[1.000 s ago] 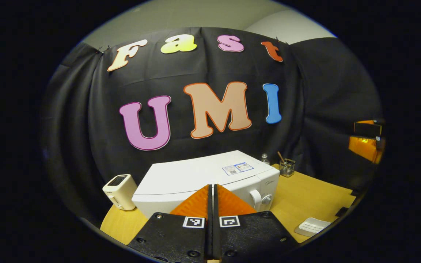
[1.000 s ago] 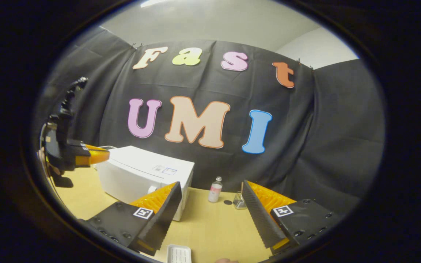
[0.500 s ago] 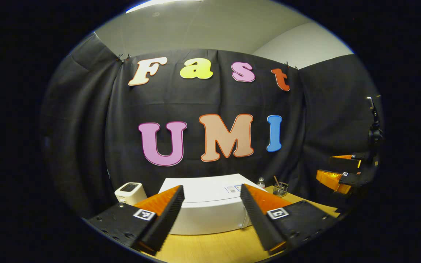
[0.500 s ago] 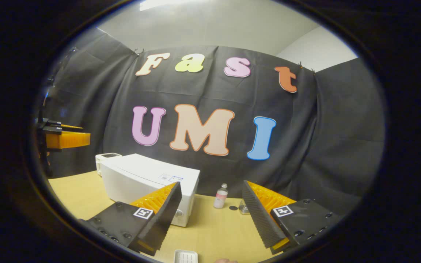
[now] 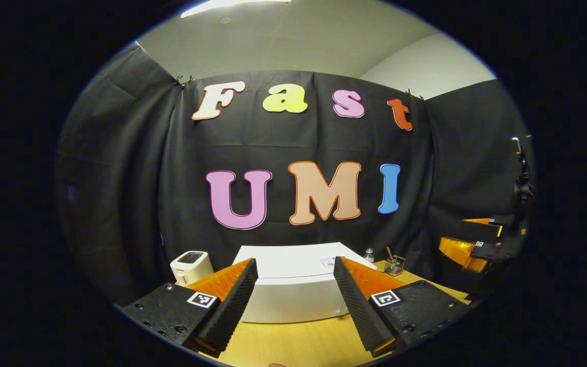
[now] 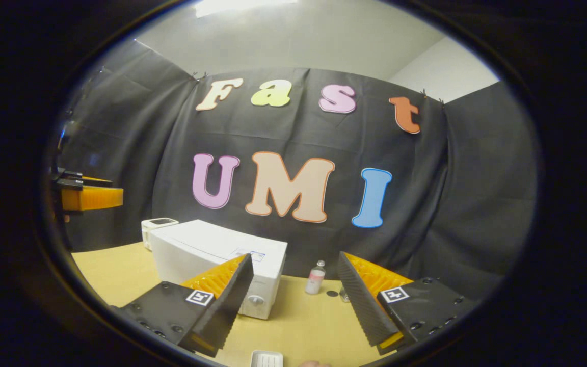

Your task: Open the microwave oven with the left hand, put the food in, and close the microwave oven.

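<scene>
While both claws hang spread and empty, the shut microwave (image 5: 293, 285) sits straight ahead of the left claw (image 5: 294, 300), nearer than the right claw (image 6: 293, 300).

Each claw carried two wedge-shaped fingers with ribbed inner faces, mounted on black textured plates dotted with screws. The left claw (image 5: 293, 300) and the right claw (image 6: 293, 300) each bore a small square black-and-white marker on both plates.
</scene>
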Tool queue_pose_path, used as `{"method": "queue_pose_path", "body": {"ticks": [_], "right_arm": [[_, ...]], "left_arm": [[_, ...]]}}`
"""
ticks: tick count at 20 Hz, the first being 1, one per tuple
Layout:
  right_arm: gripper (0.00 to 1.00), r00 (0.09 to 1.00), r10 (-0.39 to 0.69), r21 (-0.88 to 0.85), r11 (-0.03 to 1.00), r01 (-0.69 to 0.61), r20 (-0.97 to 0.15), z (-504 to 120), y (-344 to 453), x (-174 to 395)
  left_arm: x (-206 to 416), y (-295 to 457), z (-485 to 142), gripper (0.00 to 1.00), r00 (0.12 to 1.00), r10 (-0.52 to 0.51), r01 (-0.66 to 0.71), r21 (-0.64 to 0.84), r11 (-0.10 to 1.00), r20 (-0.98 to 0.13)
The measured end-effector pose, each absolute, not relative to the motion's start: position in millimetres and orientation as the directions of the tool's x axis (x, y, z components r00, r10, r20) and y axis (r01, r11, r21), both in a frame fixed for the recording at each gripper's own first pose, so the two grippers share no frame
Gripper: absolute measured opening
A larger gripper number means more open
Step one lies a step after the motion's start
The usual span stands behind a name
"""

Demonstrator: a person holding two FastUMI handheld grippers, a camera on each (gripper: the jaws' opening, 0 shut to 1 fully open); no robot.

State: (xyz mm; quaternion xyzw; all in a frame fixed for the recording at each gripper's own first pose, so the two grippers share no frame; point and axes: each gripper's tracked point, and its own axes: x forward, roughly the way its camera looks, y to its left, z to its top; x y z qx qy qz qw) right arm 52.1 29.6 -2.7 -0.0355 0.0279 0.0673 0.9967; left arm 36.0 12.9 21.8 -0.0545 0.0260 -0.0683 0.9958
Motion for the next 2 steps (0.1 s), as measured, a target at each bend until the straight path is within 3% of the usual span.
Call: {"method": "queue_pose_path", "body": {"ticks": [2], "right_arm": [[0.96, 0.989, 0.131, -0.055, 0.989, -0.134, -0.065, -2.6, 29.6, 50.7]], "left_arm": [[35.0, 10.0, 19.8, 0.94, 0.988, -0.145, 0.138, -0.127, 0.982, -0.051]]}}
